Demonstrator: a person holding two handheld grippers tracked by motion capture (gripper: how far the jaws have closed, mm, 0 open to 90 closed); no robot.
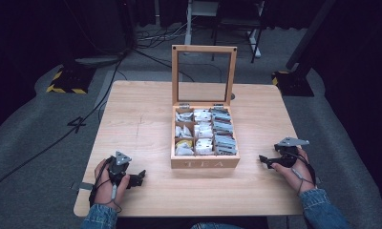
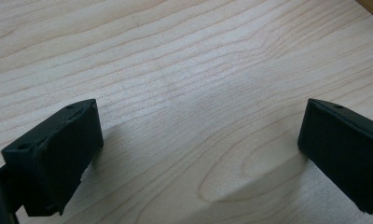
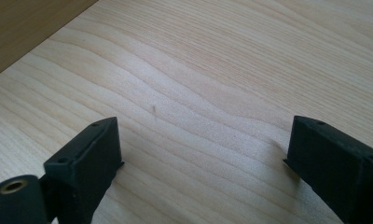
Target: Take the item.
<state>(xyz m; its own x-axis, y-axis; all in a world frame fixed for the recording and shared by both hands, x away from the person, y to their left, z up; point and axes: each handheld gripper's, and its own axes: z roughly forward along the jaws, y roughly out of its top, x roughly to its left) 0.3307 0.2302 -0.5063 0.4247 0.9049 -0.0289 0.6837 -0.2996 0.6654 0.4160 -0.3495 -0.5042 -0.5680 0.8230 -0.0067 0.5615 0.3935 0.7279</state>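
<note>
In the high view, a wooden tea box (image 1: 205,162) is seen standing at the middle of a light wooden table (image 1: 141,124), its glass-paned lid (image 1: 204,76) raised upright at the back and its compartments filled with tea bags (image 1: 204,131) in rows. The left gripper (image 1: 139,177) is held low over the table's near left corner, apart from the box's front left corner, and the right gripper (image 1: 264,161) is held near the table's right edge, just off the box's front right corner; both point inward toward the box. In the left gripper view, the two black jaws are seen spread wide with nothing but bare wood grain between them, and a sliver of the box is caught at the top right corner. In the right gripper view, the jaws are likewise spread wide over bare tabletop, nothing being pinched, and the box's wooden side is seen at the top left.
</note>
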